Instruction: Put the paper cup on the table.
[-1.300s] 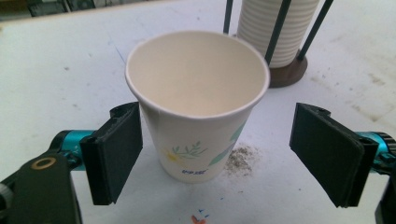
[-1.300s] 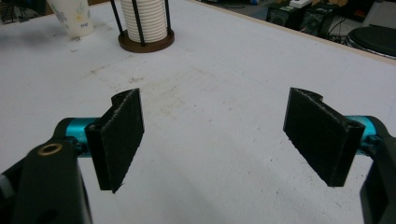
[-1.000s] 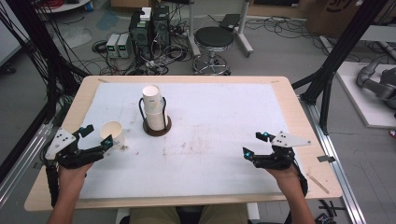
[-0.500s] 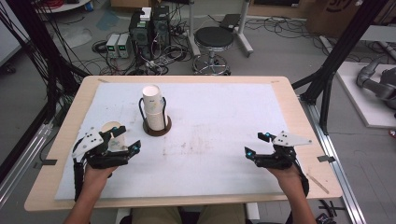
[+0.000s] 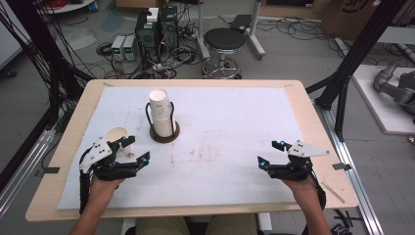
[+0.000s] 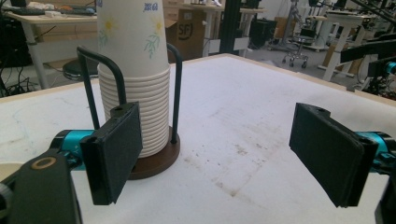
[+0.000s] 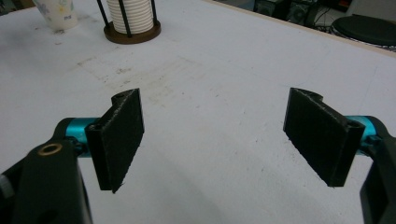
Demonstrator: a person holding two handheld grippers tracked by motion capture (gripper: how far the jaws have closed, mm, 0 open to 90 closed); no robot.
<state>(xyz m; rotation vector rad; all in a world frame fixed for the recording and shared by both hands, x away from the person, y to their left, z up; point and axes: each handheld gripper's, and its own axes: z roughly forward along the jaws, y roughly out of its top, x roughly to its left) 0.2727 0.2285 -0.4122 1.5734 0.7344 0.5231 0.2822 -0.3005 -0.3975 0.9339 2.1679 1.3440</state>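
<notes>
On the white-covered wooden table (image 5: 235, 127), a flower-printed paper cup stack (image 5: 161, 115) stands in its black wire holder; a single paper cup (image 5: 117, 137) sits beside the left gripper (image 5: 134, 149), fingers spread. Right gripper (image 5: 271, 154) is likewise open.

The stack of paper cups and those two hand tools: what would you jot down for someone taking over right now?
Left gripper: jaws open, empty, low over the table, beside the single paper cup.
Right gripper: jaws open, empty, near the table's right side.
Cup stack: upright in its wire holder.
Done: one cup stands apart from the stack.
Left: probably pulling more cups; neither gripper holds anything.
</notes>
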